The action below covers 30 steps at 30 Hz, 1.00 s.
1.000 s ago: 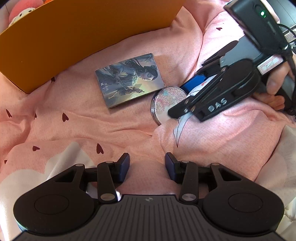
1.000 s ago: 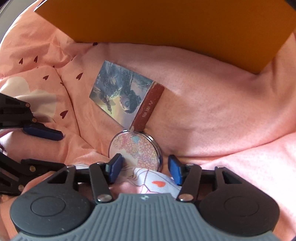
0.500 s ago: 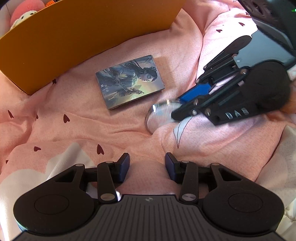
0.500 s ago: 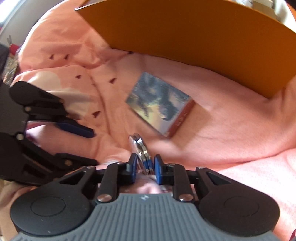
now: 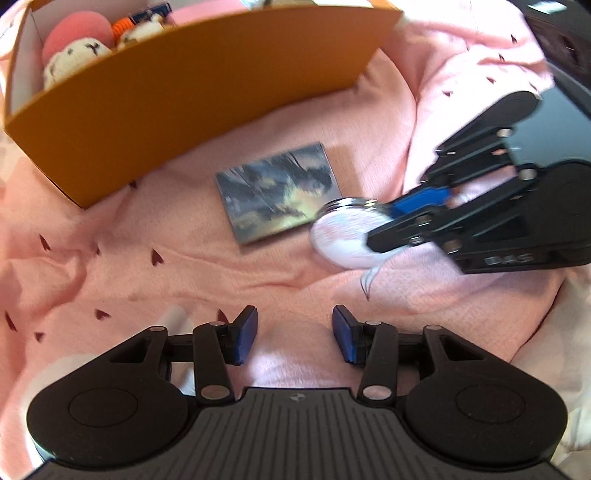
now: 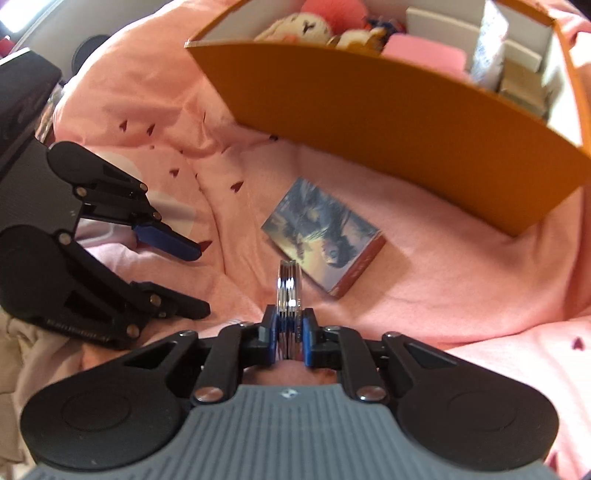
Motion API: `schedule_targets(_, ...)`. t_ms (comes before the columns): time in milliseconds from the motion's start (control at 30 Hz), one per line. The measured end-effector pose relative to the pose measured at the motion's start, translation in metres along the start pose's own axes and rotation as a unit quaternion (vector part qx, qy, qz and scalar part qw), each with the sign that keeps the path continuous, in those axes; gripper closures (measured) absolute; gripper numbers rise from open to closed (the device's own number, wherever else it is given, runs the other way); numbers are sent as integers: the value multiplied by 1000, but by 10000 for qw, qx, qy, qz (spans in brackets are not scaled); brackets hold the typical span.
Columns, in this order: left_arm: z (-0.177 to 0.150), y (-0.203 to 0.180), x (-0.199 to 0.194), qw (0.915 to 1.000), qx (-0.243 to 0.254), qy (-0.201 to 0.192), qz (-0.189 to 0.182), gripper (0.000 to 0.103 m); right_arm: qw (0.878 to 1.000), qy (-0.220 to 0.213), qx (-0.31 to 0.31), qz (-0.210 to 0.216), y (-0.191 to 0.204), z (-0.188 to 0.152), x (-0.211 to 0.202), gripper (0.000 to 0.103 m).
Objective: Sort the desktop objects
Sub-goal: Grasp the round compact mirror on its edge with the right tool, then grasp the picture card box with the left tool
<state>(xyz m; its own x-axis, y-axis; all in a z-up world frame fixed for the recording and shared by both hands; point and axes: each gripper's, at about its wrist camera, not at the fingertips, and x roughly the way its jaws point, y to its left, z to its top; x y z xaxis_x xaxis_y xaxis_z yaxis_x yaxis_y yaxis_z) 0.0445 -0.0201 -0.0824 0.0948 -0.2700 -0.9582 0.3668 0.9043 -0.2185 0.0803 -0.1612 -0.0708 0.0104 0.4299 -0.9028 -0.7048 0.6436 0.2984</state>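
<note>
Since a second ago, the round mirror [image 6: 289,295] has left the pink blanket [image 6: 461,280], where it lay flat, and now stands on edge between the pads of the right tongs [image 6: 290,338], raised clear of the cloth. Those tongs are closing and the blue pads already press on both faces of the mirror. In the left wrist view the same mirror [image 5: 345,236] shows its pale patterned face at about 3 o'clock from centre, with the right tongs [image 5: 384,225] reaching in from the right edge.

At 6 o'clock in that view, the left tongs [image 5: 293,334] are opening, with only blanket [image 5: 147,229] below the gap and nothing between the pads. In the right wrist view the left tongs [image 6: 197,280] sit at 9 o'clock, apart from the mirror.

An illustrated card box [image 5: 277,192] lies flat on the blanket just beside the mirror, toward 10 o'clock from it in the left view. In the right wrist view the card box [image 6: 325,236] sits just past the mirror at 1 o'clock.

An orange box [image 5: 207,96] stands at 12 o'clock, well apart from the mirror. In the right wrist view the orange box [image 6: 424,122] holds plush toys [image 6: 295,26], a pink item and small cartons.
</note>
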Motion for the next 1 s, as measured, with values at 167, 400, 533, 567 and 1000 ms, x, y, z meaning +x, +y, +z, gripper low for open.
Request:
schedule_targets(167,13,15,-8,9994,-246,-242,13,42,9991,-207,66,-374,-10,6,-21,89)
schedule_targets(400,37,40,5,9953,-819,-381,-353,39,9967,-161,56,-789,-23,18,-15,89)
schedule_targets(533,43,56,22,9903,-1207,-331,-610,39,9959,-61,-86,-903,-25,22,-9,89)
schedule_targets(567,44,59,26,9895,-1259,-312,-640,39,9961,-31,-76,-884,-27,22,-8,89)
schedule_targets(1000,59,59,61,9880,-1310,-45,-818,23,9963,252,-181,-800,-35,39,10,88)
